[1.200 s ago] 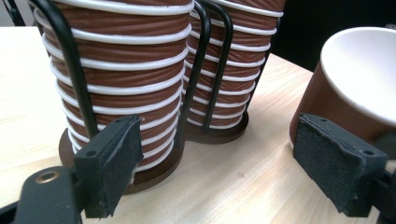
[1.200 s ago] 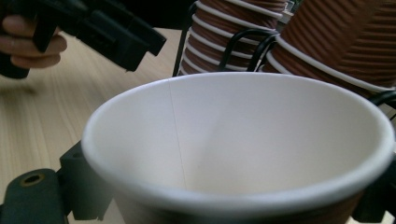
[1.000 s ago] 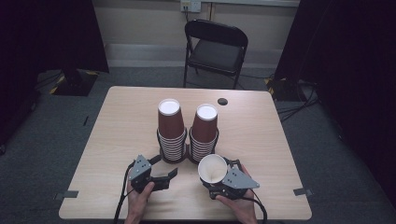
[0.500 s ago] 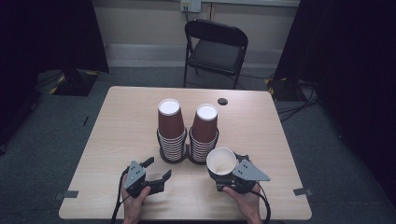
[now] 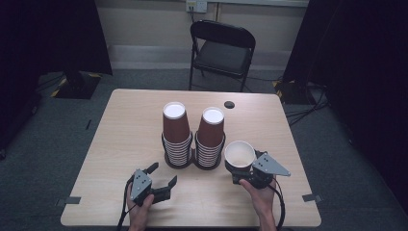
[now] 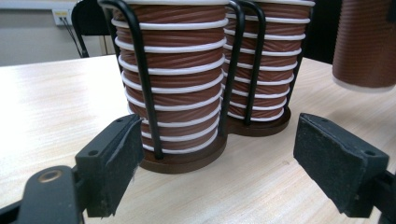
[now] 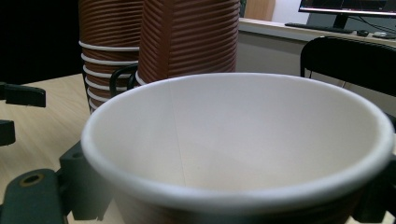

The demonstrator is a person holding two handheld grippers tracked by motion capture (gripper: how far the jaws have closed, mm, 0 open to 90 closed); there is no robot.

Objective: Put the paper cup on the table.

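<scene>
Two stacks of brown ribbed paper cups [image 5: 177, 132] [image 5: 210, 136] stand in a black wire holder [image 6: 142, 79] at the table's middle. My right gripper [image 5: 243, 174] is shut on a single brown cup [image 5: 239, 156] with a white inside, held upright just right of the stacks; its rim [image 7: 233, 186] fills the right gripper view. My left gripper [image 5: 161, 182] rests near the front edge, open, with nothing between its pads [image 6: 116, 163]. It points at the foot of the left stack [image 6: 180, 93].
A small dark round disc [image 5: 229, 104] lies near the table's far edge. A black folding chair [image 5: 221, 48] stands behind the table [image 5: 120, 125]. Bare wood stretches left and right of the cup holder.
My right gripper has carried the cup to the right and slightly away from me, from in front of the stacks to their right side. The left gripper has shifted a little toward me.
</scene>
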